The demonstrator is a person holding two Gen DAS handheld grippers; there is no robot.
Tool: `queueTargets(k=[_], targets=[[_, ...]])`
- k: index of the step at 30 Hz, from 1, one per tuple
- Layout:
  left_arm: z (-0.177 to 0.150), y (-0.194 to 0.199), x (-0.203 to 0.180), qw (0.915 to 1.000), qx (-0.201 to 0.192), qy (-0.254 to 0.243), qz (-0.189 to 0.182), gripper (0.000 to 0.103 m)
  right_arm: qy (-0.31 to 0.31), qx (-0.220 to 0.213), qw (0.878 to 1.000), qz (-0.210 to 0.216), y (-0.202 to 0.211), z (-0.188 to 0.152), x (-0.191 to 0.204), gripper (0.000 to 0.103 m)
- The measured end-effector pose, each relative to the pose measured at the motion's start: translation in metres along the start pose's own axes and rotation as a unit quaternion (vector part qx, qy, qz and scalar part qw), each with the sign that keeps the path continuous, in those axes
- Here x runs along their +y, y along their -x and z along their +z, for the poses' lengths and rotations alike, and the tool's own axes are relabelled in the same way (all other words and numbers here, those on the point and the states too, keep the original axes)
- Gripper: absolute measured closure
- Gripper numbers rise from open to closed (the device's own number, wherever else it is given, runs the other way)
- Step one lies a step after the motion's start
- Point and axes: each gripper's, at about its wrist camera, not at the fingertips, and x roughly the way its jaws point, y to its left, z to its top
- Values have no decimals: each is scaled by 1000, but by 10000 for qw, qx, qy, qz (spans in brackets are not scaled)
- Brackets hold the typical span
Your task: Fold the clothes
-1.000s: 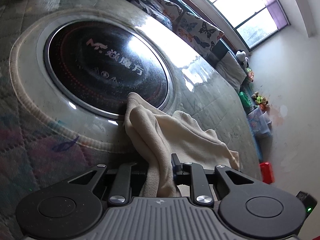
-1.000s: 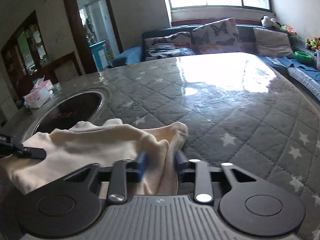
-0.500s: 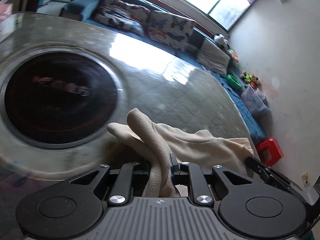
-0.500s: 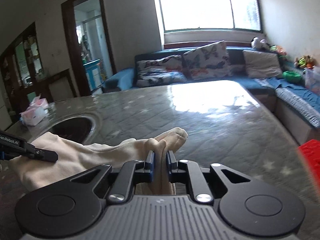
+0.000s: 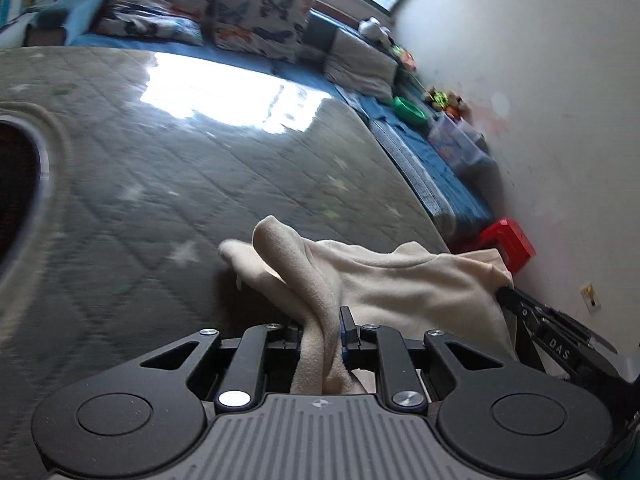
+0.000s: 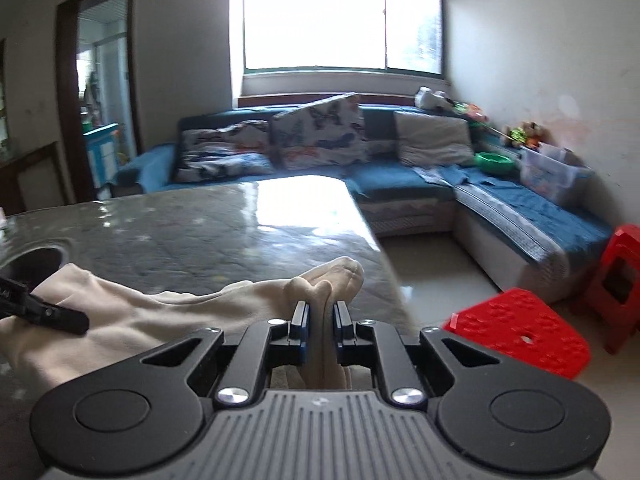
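Note:
A cream fleece garment [image 5: 384, 280] hangs stretched between both grippers above the grey quilted table [image 5: 200, 168]. My left gripper [image 5: 320, 326] is shut on one bunched edge of it. In the left wrist view the right gripper's black finger [image 5: 536, 320] shows at the cloth's far right end. My right gripper [image 6: 320, 318] is shut on the other bunched edge of the garment [image 6: 168, 312], near the table's right edge. The left gripper's black finger [image 6: 48, 314] shows at the cloth's left end in the right wrist view.
A round dark inset plate [image 5: 16, 184] sits in the table [image 6: 240, 232] at the left. Beyond the table runs a blue corner sofa [image 6: 400, 176] with butterfly cushions. Red plastic stools [image 6: 520, 332] stand on the floor to the right, by the wall.
The right gripper closed on the garment. Both grippers rose and swung right with the cloth, away from the round plate; the cloth is now spread between them.

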Motion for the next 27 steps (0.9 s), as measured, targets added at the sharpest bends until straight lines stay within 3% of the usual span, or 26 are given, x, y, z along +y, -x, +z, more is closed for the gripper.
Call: queueTargets(k=[10,17,19,27], targets=[[-3,-15,0,9995,230,-47,189,78,-243,630,9973,-293,-32,-34,-30,90],[1,-16,5,9990,230,-64,371,66,-299,743,9957,-459,-29,-34,-39,88],[4,-13,6,9987,141,-84,474,61,-269,651,9965,-447,-25,-33,-40,87],[16,-14,-10,9976,-157,-349,576,62,-116,506,9986,105,-30,-21,-15,85]])
